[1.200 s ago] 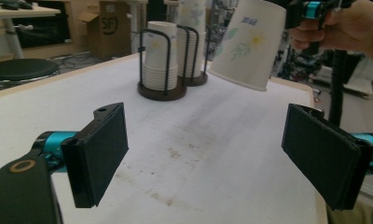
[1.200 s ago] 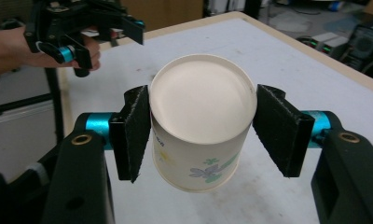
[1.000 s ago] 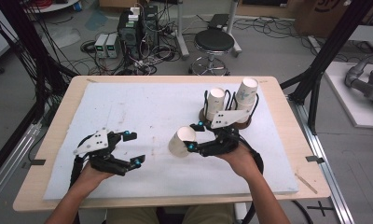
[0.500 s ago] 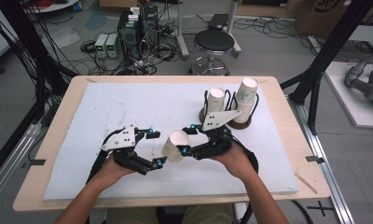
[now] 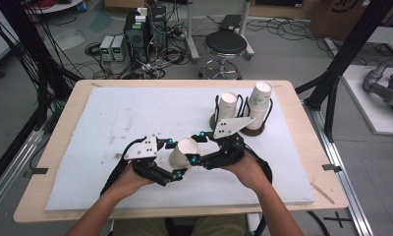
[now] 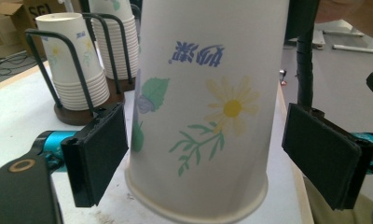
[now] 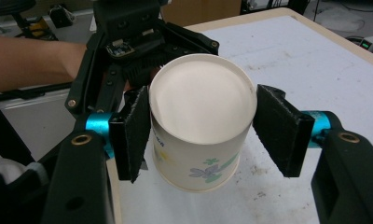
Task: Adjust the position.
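Our left gripper [image 5: 177, 158], jaws spread, has slid alongside the paper cup [image 5: 182, 152] pinched by our right gripper [image 5: 194, 148]; handover next needs closing.

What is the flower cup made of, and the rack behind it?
The cup looks like thin paper: matte white wall, printed daisy and leaves, rolled rim. The rack seems to be dark metal wire, bent into thin hoops, on a round brown base, maybe wood or plastic.
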`<state>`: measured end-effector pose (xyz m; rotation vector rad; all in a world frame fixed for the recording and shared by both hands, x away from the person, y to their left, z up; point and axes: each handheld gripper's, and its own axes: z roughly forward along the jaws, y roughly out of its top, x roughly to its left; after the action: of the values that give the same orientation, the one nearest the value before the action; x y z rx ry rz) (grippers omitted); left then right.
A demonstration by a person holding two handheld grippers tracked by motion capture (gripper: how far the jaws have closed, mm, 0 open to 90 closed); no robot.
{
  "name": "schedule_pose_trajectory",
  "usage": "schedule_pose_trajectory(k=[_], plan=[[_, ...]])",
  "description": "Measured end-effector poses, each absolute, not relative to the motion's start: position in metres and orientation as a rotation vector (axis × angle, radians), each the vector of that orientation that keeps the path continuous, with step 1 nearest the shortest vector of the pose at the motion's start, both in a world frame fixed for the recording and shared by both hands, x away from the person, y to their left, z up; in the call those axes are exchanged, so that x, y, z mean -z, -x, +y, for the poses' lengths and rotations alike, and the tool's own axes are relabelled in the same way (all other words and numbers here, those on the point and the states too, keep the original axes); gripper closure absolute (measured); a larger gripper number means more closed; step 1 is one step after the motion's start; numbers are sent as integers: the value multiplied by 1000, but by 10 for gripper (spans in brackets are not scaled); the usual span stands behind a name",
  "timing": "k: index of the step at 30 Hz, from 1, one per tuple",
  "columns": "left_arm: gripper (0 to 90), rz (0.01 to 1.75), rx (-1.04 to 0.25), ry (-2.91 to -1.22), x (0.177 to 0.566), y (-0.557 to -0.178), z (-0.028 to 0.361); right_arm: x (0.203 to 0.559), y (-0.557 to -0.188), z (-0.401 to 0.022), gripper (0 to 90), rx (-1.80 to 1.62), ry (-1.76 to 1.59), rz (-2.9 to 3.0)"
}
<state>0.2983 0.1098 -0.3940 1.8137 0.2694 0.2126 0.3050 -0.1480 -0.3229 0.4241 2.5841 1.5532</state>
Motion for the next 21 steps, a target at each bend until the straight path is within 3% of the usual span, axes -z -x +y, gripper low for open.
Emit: schedule_pose_trajectory(k=[6,10,18,21], plan=[[147,273,-216,-1815,396,-299,108,322,-304,-150,388,-1582,-427,2573],[234,275,-209,-1812,398,-299,108,324,-303,-153,388,-1593,-448,2573],[305,276,-216,-1835,399,-299,108,329,-303,-157,376,-1597,-485,2563],[324,282,-213,-1862,396,-300,110,330,-304,-158,196,-1606,-542,2535]])
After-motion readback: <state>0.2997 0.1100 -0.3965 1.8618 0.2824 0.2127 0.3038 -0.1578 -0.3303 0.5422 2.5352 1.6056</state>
